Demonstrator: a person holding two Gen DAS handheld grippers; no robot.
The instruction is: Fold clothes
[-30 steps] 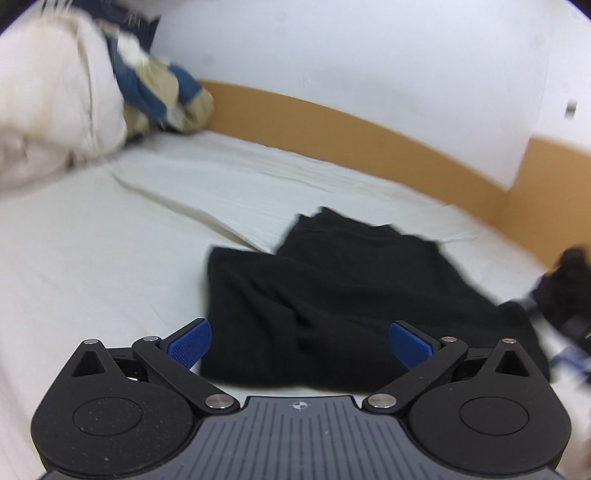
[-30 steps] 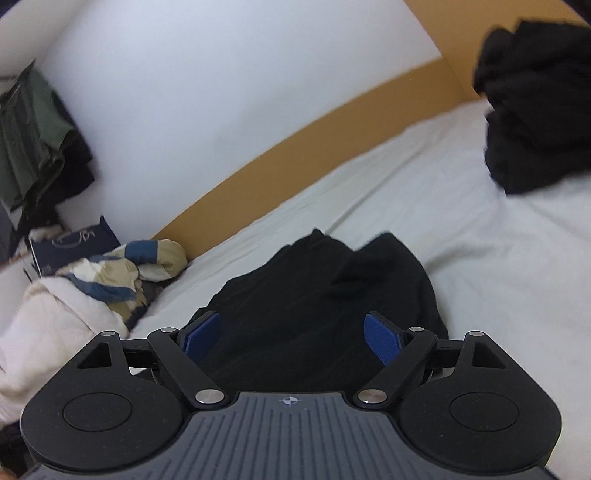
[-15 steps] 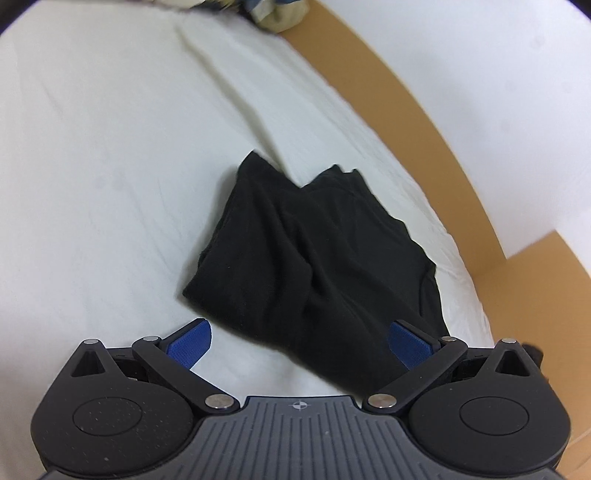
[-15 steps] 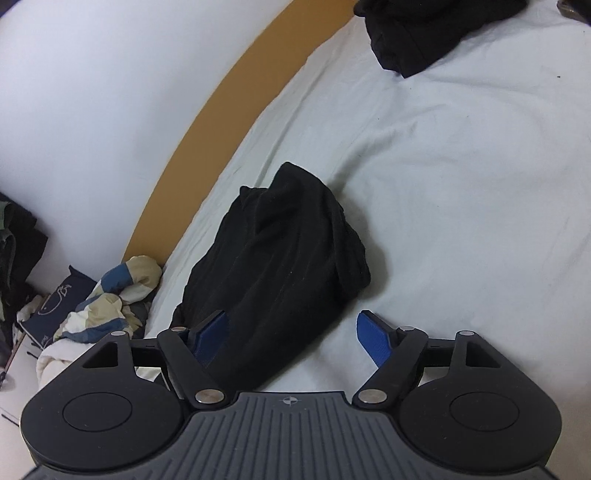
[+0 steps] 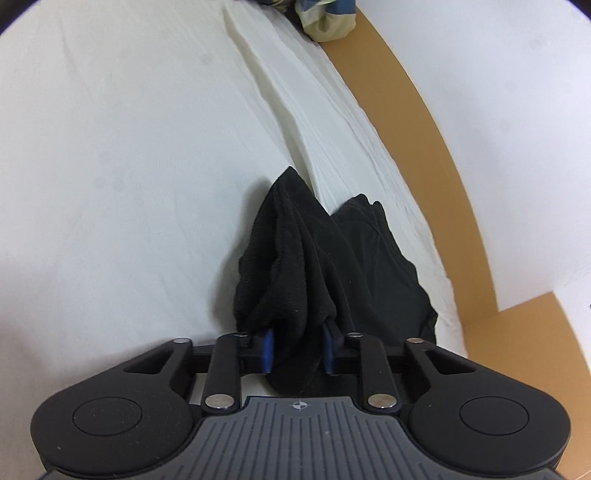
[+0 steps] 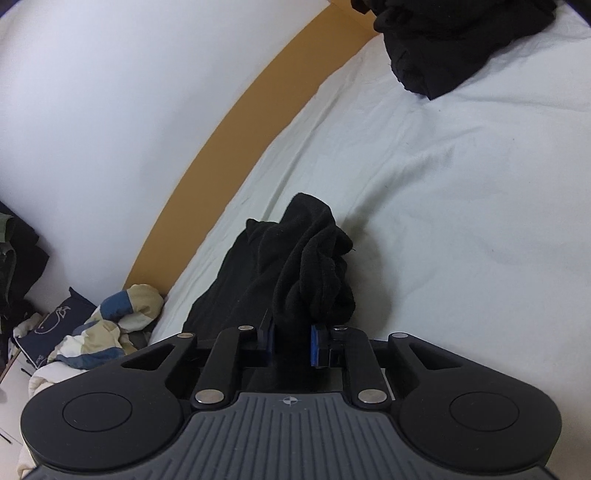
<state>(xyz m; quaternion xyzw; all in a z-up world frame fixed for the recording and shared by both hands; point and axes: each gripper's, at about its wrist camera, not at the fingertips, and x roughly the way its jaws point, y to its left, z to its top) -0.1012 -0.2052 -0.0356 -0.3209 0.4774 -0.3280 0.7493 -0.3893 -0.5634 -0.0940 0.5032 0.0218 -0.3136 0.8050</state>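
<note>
A black garment [image 5: 325, 258] lies bunched on the white bed sheet [image 5: 129, 147]. My left gripper [image 5: 297, 349] is shut on the near edge of it, with a thick wad of black cloth pinched between the blue pads. In the right wrist view the same black garment [image 6: 295, 258] stretches away from me over the bed sheet [image 6: 461, 221]. My right gripper [image 6: 291, 343] is shut on another part of its edge, and the cloth rises in a ridge from the blue pads.
A second heap of black clothes [image 6: 454, 40] lies at the far end of the bed. A blue and beige blanket [image 6: 107, 325] is piled at the other end, the same blanket [image 5: 325, 18] at the top of the left view. An orange-brown band [image 5: 436, 122] runs along the wall.
Both grippers came down onto the black garment and went from wide open to shut on its near edge. The cloth is now gathered up into folds between the pads.
</note>
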